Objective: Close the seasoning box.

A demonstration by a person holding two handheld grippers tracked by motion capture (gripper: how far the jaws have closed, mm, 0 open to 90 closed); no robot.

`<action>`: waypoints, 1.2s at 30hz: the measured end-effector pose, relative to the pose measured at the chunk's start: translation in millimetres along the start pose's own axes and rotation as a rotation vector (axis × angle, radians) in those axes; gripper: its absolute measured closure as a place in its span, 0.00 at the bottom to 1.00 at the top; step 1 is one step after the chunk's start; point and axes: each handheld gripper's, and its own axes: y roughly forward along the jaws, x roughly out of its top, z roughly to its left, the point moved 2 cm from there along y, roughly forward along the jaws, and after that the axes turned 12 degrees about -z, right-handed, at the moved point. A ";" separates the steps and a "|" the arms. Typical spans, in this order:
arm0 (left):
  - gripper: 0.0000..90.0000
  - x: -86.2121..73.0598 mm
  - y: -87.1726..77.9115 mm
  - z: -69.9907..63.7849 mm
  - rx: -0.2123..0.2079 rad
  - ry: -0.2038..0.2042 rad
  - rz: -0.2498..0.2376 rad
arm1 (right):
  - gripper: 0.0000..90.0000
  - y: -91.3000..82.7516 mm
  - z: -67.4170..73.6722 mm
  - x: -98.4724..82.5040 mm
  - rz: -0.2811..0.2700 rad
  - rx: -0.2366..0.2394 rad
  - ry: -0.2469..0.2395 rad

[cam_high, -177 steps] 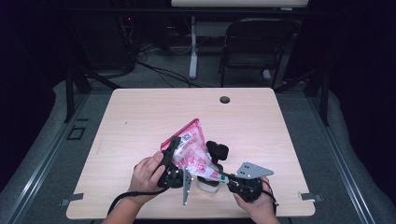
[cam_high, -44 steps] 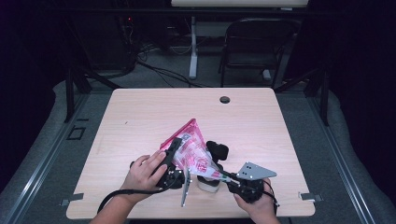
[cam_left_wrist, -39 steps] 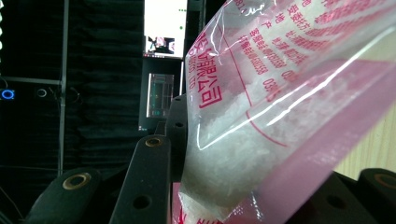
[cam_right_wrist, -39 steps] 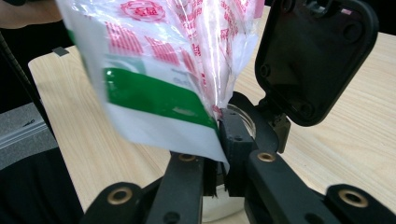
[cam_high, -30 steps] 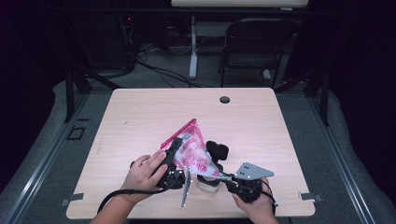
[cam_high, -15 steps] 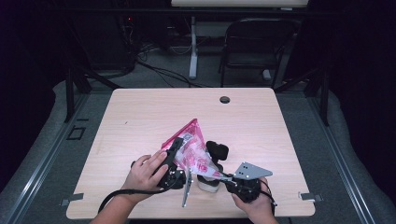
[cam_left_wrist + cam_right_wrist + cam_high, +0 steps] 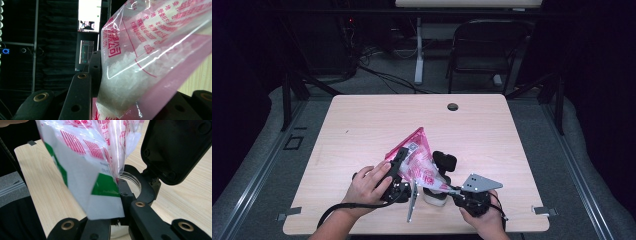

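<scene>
I'm tipping the pink bag (image 7: 417, 162) of white crystals over the open jar (image 7: 130, 181), left gripper (image 7: 398, 172) clamped on its body, right gripper (image 7: 457, 191) pinching its lower corner. I'm keeping that corner inside the jar's rim, tilting gently.

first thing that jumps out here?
The pink-printed plastic bag of white crystals, held tilted over the near middle of the table between both grippers. The left gripper clamps its side, and the right gripper pinches its lower corner. That corner hangs over a clear jar with a black flip lid standing open.
</scene>
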 end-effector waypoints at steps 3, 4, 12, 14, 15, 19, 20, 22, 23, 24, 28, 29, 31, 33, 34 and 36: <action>0.77 0.0 -0.2 0.3 0.001 0.001 0.002 | 0.99 -0.2 0.0 0.2 0.002 0.001 -0.002; 0.77 0.0 -0.2 0.2 0.001 0.000 0.002 | 0.99 0.0 0.3 0.2 -0.002 0.001 -0.001; 0.77 -0.2 -0.1 -0.1 0.001 0.002 0.001 | 0.99 0.2 0.1 0.1 -0.001 -0.001 -0.002; 0.77 -0.3 -0.2 -0.1 0.002 0.005 0.001 | 0.99 0.0 -0.2 0.2 0.003 -0.001 -0.004; 0.77 -0.3 -0.1 -0.1 0.002 0.004 0.001 | 0.99 0.0 -0.3 0.2 0.004 0.000 -0.004; 0.77 -0.4 -0.5 -0.2 0.002 -0.002 0.002 | 0.99 0.0 0.0 0.3 0.001 -0.001 -0.004; 0.77 -0.3 -0.5 0.1 0.001 0.000 0.002 | 0.99 -0.1 -0.1 0.4 0.001 -0.001 -0.003; 0.77 -0.2 -0.6 0.1 0.002 0.000 0.002 | 0.99 -0.1 -0.3 0.5 -0.001 -0.004 -0.001; 0.77 -0.2 -0.6 0.1 0.002 -0.004 0.000 | 0.99 -0.1 -0.2 0.5 -0.002 -0.003 0.000; 0.77 -0.2 -0.7 0.2 0.002 -0.002 0.002 | 0.99 -0.1 -0.2 0.5 -0.002 -0.003 -0.002; 0.77 0.0 -0.7 0.2 0.002 -0.002 0.001 | 0.99 -0.1 -0.1 0.4 -0.001 -0.002 -0.002; 0.77 0.0 -0.6 0.3 0.002 -0.001 0.001 | 1.00 -0.1 -0.2 0.5 -0.001 -0.003 -0.002; 0.77 0.1 -0.5 0.6 0.002 0.000 0.000 | 1.00 -0.2 -0.2 0.5 -0.002 -0.003 -0.002; 0.77 0.2 -0.4 0.7 0.003 0.000 0.001 | 1.00 -0.2 -0.2 0.6 -0.002 -0.003 -0.002; 0.77 0.1 -0.3 0.7 0.003 -0.001 0.000 | 1.00 -0.3 -0.3 0.6 -0.003 -0.003 -0.002; 0.77 0.0 -0.2 0.5 0.002 -0.001 0.001 | 1.00 -0.4 -0.2 0.5 -0.003 -0.003 -0.001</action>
